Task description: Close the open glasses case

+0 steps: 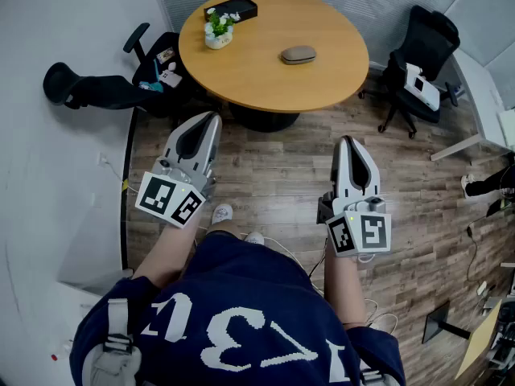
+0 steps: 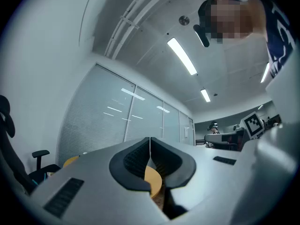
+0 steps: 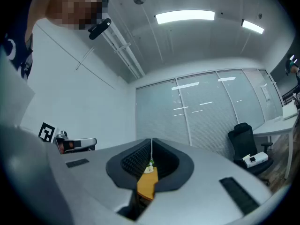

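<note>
The glasses case (image 1: 298,55) is a low grey-brown oval on the round wooden table (image 1: 265,79), right of its middle. From here I cannot make out a raised lid. Both grippers hang over the wood floor, well short of the table's near edge. My left gripper (image 1: 212,119) points toward the table's left half, its jaws pressed together on nothing (image 2: 150,143). My right gripper (image 1: 347,141) sits lower right, also shut and empty (image 3: 151,146). A sliver of the table (image 3: 146,184) shows through the gap under its jaws.
A small potted plant (image 1: 217,32) and a black box (image 1: 233,8) stand at the table's far left. Black office chairs flank the table, one at the left (image 1: 153,55) and one at the right (image 1: 418,47). A white wall runs along the left. Cables lie on the floor (image 1: 282,175).
</note>
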The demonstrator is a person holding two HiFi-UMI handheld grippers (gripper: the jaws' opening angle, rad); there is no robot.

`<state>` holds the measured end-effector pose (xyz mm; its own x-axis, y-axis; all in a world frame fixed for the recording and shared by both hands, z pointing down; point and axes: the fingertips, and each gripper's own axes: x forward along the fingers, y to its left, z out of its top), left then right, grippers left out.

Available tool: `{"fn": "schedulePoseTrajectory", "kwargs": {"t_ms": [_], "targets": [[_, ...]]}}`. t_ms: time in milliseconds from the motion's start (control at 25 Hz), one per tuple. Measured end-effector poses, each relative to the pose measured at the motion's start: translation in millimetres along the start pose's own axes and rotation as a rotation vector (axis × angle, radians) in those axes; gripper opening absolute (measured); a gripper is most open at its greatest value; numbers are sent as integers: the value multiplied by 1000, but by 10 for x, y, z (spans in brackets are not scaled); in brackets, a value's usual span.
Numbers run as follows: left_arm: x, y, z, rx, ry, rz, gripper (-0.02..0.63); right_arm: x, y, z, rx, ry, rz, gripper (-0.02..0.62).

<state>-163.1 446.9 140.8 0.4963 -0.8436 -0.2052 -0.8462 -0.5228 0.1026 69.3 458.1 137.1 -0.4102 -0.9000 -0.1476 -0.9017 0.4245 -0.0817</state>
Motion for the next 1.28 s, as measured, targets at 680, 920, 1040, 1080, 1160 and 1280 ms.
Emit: {"fn": "schedulePoseTrajectory", "kwargs": {"t_ms": [680,920,1040,1080,1160,1280], "targets": [[357,360,-80,30,25,-2,20,485,-139,-13,53,-28,7,25],[715,763,-165,8,21,7,20,956,-214,-67,37,-21,-3,25],[953,1008,-247,-7,35,-1,20,1274,-262,-87,35,-28,-12,25],[1047,1099,-266,-9,38,-7,20,1385,-277,-62,31,-45,-15,25],[1256,1288,-278,-10,38,-15,20,1597,-315,40,16,-100,-22,25],[1539,1560,-279,-14,34,-26,20,1885,-385,117,-4,-146,-41,25]]}}
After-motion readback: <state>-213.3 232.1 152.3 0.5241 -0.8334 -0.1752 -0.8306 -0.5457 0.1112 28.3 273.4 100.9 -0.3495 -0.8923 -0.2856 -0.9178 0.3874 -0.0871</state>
